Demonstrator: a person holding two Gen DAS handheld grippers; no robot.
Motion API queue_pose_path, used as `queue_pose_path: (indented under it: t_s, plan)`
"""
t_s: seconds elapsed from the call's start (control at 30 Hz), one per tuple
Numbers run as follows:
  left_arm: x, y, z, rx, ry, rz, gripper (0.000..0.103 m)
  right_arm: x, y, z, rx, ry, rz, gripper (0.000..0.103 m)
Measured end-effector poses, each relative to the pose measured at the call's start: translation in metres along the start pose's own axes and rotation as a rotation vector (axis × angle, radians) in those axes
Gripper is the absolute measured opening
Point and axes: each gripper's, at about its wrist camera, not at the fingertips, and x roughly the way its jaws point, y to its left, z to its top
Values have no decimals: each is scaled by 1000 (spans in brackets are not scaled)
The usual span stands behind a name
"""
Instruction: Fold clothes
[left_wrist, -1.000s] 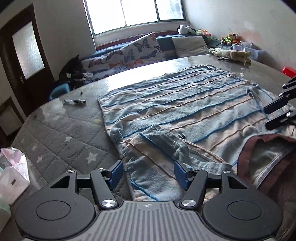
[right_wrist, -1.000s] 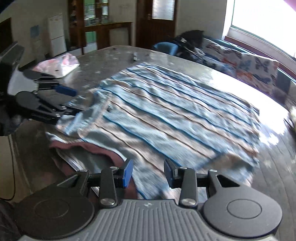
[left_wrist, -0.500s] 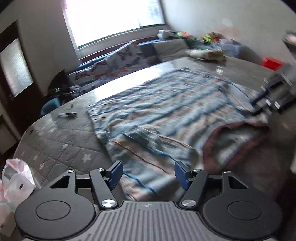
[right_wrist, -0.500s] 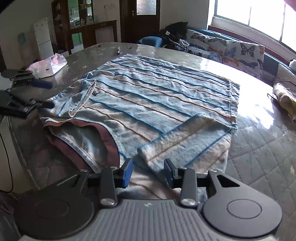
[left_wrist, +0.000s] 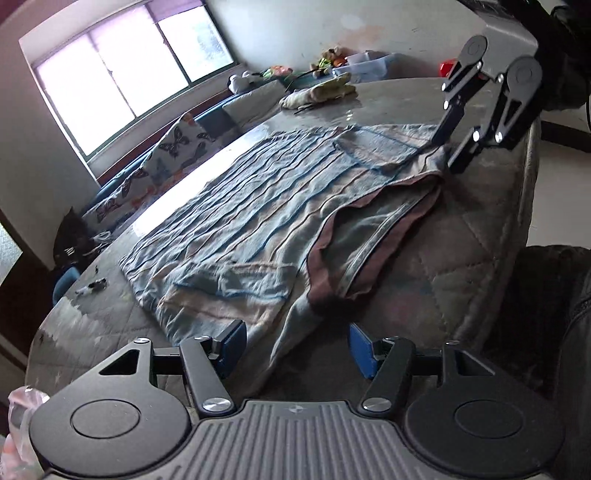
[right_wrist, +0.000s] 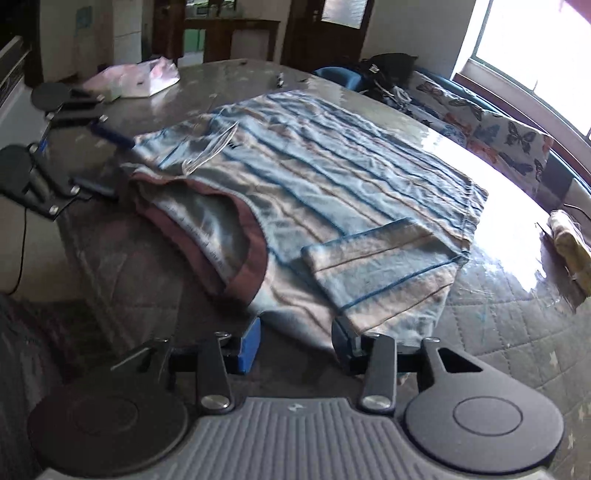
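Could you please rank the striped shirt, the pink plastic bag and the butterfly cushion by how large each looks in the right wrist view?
1. Striped shirt, by far the largest, spread over the table.
2 and 3. Butterfly cushion and pink plastic bag look about alike; both sit far off near the fisheye edge, so I would not rank them.

Shirt (left_wrist: 280, 206): soft striped cloth, nubbly. Table (right_wrist: 517, 306) beneath it: quilted cover under glossy film. My pads (right_wrist: 248, 345): matt blue.
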Motion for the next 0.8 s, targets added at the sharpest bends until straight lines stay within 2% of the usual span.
queue_pose_path:
  t_s: [0.17,0.23,0.27,0.4,0.63,0.8]
  plan:
    - [6,-1,2,13,-19,-13,47,5,7,-2,-27,-12,-3,44]
    - [8,-2,3,16,-27,-20,36,5,6,-2,-26,-15,-1,44]
    - [8,-1,4,10,-30,-26,22,6,6,-2,-27,-16,0,45]
    - [7,14,10,-74,-57,-46,14,5,6,-2,-42,-21,-10,46]
    - [8,60,28,-288,-88,-80,12,10,12,1,-95,-62,-45,46]
    - [17,73,37,-325,-86,-87,12,19,9,9,-88,-93,-81,43]
